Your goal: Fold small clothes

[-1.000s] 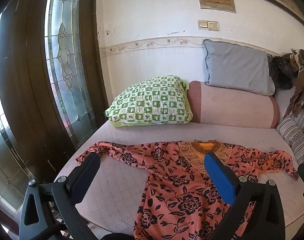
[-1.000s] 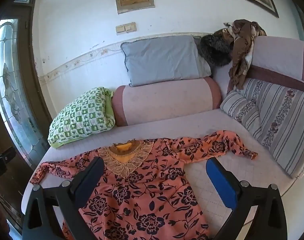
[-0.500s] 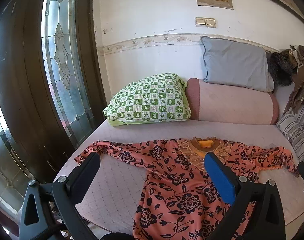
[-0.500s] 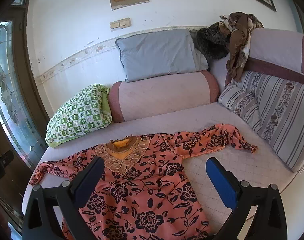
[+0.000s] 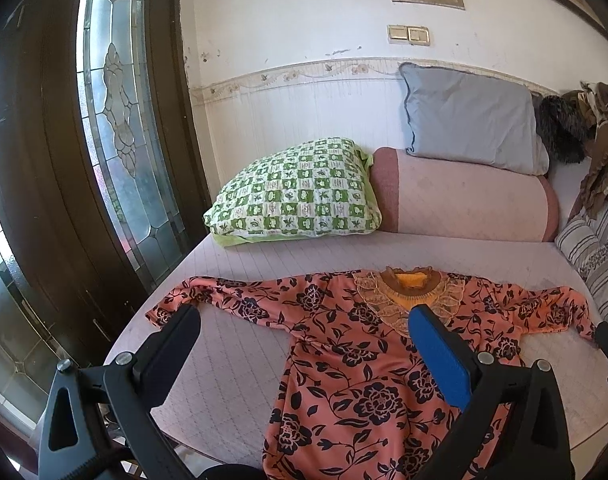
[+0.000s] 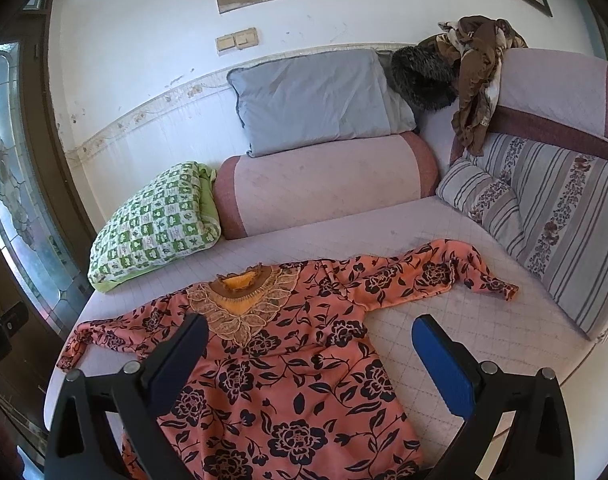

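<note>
An orange long-sleeved top with black flowers point(image 5: 355, 356) point(image 6: 288, 360) lies flat, face up, on the pale pink mattress point(image 5: 240, 344) point(image 6: 455, 312), both sleeves spread out sideways and its gold lace collar toward the wall. My left gripper point(image 5: 304, 320) is open and empty, hovering above the top's left sleeve and chest. My right gripper point(image 6: 309, 328) is open and empty, hovering above the top's chest and right armpit. Neither touches the cloth. The hem is cut off at the bottom of both views.
A green checked pillow point(image 5: 296, 196) point(image 6: 156, 228), a pink bolster point(image 5: 463, 200) point(image 6: 327, 184) and a grey pillow point(image 5: 467, 116) point(image 6: 315, 100) line the wall. Striped cushions point(image 6: 551, 228) stand on the right. A glass-panelled wooden door point(image 5: 116, 120) is on the left.
Both grippers have risen and tilted a little, so the top sits lower and farther ahead in both views. The top has not moved and both grippers stay open.
</note>
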